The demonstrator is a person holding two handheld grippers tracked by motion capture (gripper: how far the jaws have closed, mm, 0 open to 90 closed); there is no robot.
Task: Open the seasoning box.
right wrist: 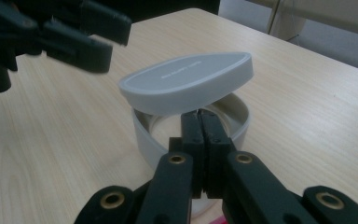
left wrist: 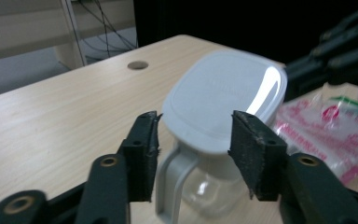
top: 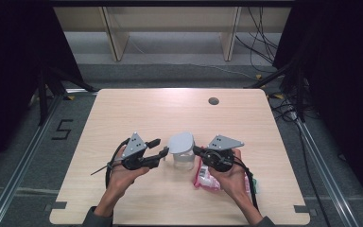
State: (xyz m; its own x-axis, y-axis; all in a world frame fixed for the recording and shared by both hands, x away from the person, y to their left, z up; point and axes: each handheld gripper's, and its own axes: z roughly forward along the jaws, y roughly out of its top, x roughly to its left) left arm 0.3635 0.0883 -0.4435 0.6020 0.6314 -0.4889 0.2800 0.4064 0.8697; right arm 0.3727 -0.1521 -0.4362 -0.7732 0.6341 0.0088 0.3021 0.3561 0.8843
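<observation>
A clear container (top: pixel 185 161) with a grey rim (right wrist: pixel 142 135) stands mid-table, its grey lid (top: pixel 181 142) tilted up on top. In the left gripper view the lid (left wrist: pixel 223 98) sits just beyond my left gripper (left wrist: pixel 193 149), which is open, its pads not touching the lid's near edge. From the high view that gripper (top: pixel 160 146) is at the container's left. My right gripper (right wrist: pixel 200 116) is shut, jaws together, tips at the near rim under the lid (right wrist: pixel 186 81). Whether the tips pinch part of the rim I cannot tell. It reaches in from the right (top: pixel 196 150).
A pink and clear plastic bag (top: pixel 207 179) lies under the right hand, also visible past the lid as the bag (left wrist: pixel 326 130). A round cable hole (top: pixel 213 100) sits near the table's far edge. Shelving legs and cables are on the floor beyond.
</observation>
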